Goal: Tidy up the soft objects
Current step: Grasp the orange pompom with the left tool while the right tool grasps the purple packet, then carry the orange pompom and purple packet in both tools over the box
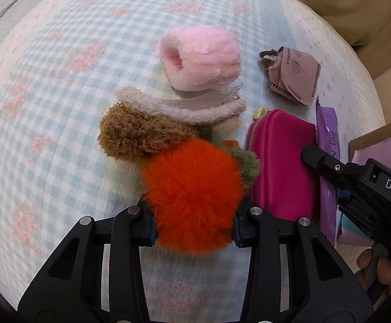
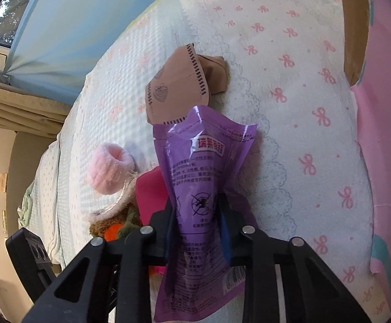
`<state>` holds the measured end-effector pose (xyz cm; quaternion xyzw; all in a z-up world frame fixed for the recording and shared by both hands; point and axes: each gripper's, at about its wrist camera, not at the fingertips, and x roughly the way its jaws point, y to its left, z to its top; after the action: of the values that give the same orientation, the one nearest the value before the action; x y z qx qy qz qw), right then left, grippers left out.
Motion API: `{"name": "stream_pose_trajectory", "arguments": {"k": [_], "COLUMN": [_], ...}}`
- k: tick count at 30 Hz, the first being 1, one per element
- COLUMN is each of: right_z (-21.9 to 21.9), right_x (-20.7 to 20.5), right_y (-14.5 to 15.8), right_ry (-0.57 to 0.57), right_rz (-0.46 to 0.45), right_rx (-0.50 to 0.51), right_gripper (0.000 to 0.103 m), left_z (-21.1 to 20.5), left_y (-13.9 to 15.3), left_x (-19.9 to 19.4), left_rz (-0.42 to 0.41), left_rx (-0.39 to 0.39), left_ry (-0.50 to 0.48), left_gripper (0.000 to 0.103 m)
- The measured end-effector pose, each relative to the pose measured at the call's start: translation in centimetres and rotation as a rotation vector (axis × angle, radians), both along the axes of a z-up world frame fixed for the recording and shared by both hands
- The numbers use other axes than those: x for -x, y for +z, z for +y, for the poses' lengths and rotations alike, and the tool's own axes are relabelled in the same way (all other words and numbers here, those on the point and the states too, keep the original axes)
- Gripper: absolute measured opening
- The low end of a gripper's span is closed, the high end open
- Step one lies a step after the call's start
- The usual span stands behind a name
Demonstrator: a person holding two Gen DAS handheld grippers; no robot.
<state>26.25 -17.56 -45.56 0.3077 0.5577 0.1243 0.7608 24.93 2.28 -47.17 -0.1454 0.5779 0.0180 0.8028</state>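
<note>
On the quilt (image 1: 60, 80), the left gripper (image 1: 194, 222) clamps the orange pompom (image 1: 192, 193); the pink pouch (image 1: 281, 167) lies at its three o'clock. The right gripper (image 2: 196, 231) pinches the purple packet (image 2: 203, 177), the brown mask (image 2: 173, 91) at twelve o'clock.

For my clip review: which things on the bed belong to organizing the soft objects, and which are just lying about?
Part of the job:
- orange pom-pom, gripped by left gripper
- purple packet, gripped by right gripper
- pink fluffy cuff
- brown plush
- white fleece piece
- magenta pouch
- face mask

Just lying about:
- cardboard box
- bed cover
</note>
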Motion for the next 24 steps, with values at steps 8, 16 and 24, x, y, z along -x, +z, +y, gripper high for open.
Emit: {"name": "stream_pose_trajectory", "arguments": {"k": [8, 16, 24], "right_z": [-0.2, -0.6, -1.7], "right_x": [0.7, 2.3, 5.7], "right_y": [2.0, 7.9, 18.9], "right_ry": [0.004, 0.010, 0.058], "right_rz": [-0.035, -0.129, -0.286], "right_rx": [0.018, 0.047, 0.083], "right_gripper": [0.019, 0.019, 0.019], "left_z": [0.0, 0.5, -0.2], "left_y": [2.4, 8.7, 20.0], "left_x": [0.9, 2.3, 4.8], "left_rz": [-0.043, -0.134, -0.268], "left_rx": [-0.010, -0.022, -0.046], "left_ry": [-0.006, 0.006, 0.006], "left_gripper": [0.035, 0.035, 0.035]}}
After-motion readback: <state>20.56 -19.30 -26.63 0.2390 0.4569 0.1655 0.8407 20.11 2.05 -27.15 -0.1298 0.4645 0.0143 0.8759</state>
